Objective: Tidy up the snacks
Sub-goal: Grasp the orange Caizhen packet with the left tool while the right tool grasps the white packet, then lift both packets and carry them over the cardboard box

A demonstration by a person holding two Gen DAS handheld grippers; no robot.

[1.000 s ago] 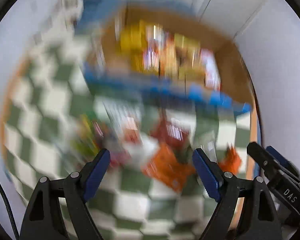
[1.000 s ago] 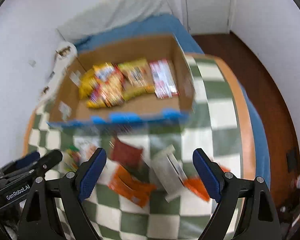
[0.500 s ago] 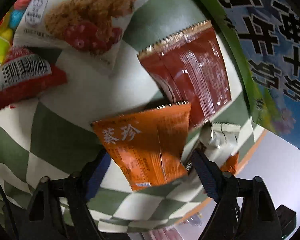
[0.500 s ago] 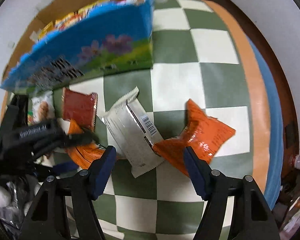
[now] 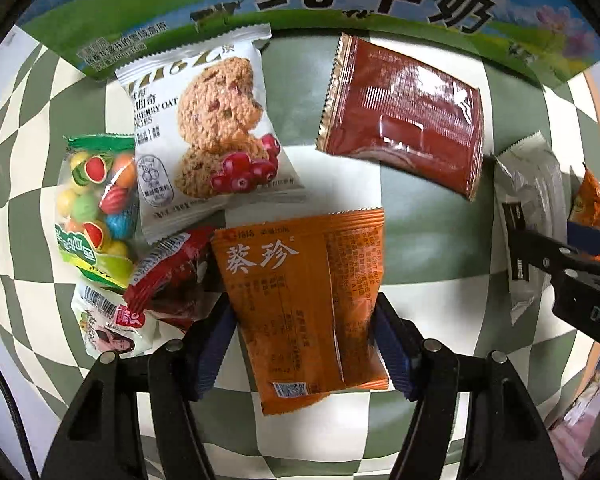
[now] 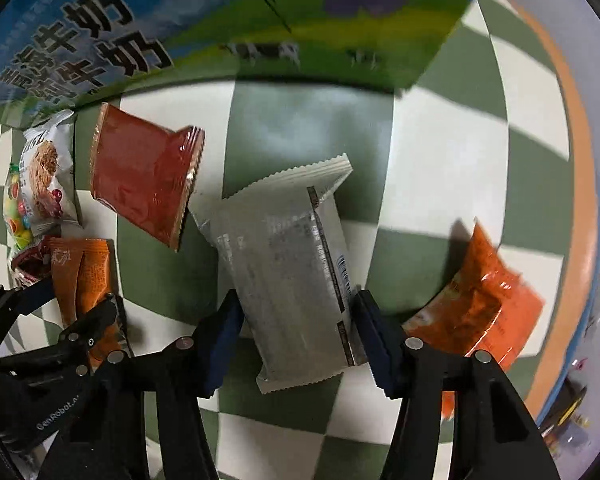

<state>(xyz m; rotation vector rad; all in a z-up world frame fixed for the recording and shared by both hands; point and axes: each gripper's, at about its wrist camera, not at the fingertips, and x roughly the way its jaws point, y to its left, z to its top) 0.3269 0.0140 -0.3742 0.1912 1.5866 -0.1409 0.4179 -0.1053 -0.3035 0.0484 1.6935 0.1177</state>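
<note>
1. Here the left gripper point(image 5: 304, 344) sits low over the checkered tablecloth point(image 5: 340, 432), its two blue-padded fingers point(image 5: 214, 344) spread on either side of an orange packet point(image 5: 304, 300); the pads sit right at the packet's long edges, but whether they actually press it I cannot tell
2. The orange packet lies flat on the cloth, printed side up, just in front of a dark red foil sachet point(image 5: 404, 120) and beside a small crumpled red wrapper point(image 5: 172, 276)
3. Further left lie a white oat cookie pack point(image 5: 208, 128), a clear bag of coloured candies point(image 5: 96, 204) and a small white pack with a barcode point(image 5: 108, 324) — all clustered, edges overlapping
4. The right gripper point(image 6: 296, 336) is down over a long silver-grey wrapper point(image 6: 288, 276), fingers point(image 6: 376, 340) parted and flanking its near end; the right pad touches the wrapper's edge, the left pad stands just beside it
5. The grey wrapper lies flat between the red foil sachet and a crumpled orange bag point(image 6: 484, 304) — that bag rests near the table's orange rim point(image 6: 580, 184)
6. The printed side wall of a milk carton box point(image 6: 220, 20) stands on the cloth just behind all the loose snacks
</note>
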